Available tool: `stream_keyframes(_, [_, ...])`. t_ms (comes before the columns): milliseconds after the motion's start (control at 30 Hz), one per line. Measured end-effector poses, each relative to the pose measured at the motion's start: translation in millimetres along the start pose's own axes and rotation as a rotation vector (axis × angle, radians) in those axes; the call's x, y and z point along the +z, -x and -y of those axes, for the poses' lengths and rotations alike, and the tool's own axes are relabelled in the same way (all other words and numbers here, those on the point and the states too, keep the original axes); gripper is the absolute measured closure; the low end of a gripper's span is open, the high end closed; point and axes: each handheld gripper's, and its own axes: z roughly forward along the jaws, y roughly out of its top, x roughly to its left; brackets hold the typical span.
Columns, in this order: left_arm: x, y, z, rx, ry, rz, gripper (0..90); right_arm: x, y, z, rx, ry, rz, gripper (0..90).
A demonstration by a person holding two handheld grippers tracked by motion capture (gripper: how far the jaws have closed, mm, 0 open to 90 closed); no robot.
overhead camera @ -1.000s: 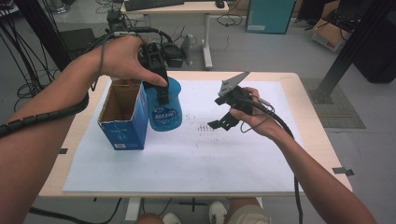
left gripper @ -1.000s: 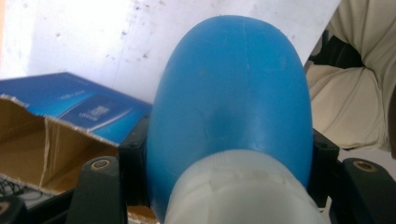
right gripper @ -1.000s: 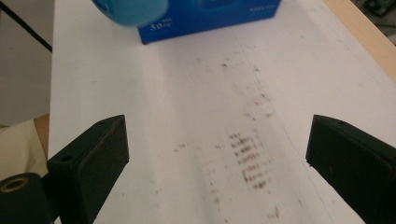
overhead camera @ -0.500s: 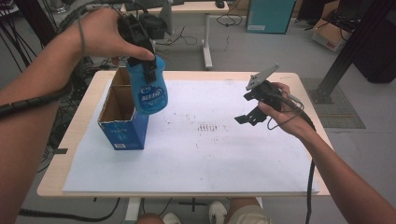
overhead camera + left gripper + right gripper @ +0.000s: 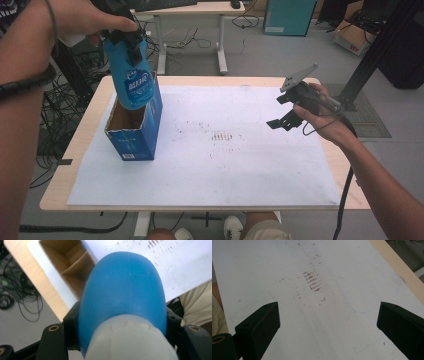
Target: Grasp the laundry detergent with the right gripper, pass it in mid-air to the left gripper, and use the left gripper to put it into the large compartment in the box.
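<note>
blue bottle (image 5: pixel 131 77) above open box (image 5: pixel 135 127) | left hand-held gripper (image 5: pixel 125 37) clamps it | right hand-held gripper (image 5: pixel 290 107) wide

Your high view looks down and forward over the table (image 5: pixel 90 145). Both gripper views look down close, sharing its marked white sheet (image 5: pixel 317 315).

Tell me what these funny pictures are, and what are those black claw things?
A person holds a grabbing tool in each hand. One camera looks down from above; a small camera rides on each tool. From above, the left tool squeezes a blue bottle in the air over an open blue box. Its own camera sees that bottle up close, with the box below. The right tool is open and holds nothing; its camera looks between its two black jaws at a white sheet with brown smudges. The sheet covers a wooden table.
</note>
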Motion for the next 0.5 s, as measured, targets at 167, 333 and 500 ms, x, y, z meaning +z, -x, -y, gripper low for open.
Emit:
stream_keyframes(167, [-7.1,-13.7,0.6,-0.101,0.028,-0.008,37.3,-2.8,1.3,1.2,0.001,-0.012,0.006,4.6])
stream_keyframes(333, [-12.1,-23.4,1.0,-0.196,0.052,0.008,37.3,-4.8,2.9,3.5,0.004,-0.014,0.004,4.7])
stream_keyframes(500, [-14.6,-34.9,0.8,-0.291,0.068,0.007,37.3,-6.2,4.0,5.4,0.010,-0.015,0.004,4.7])
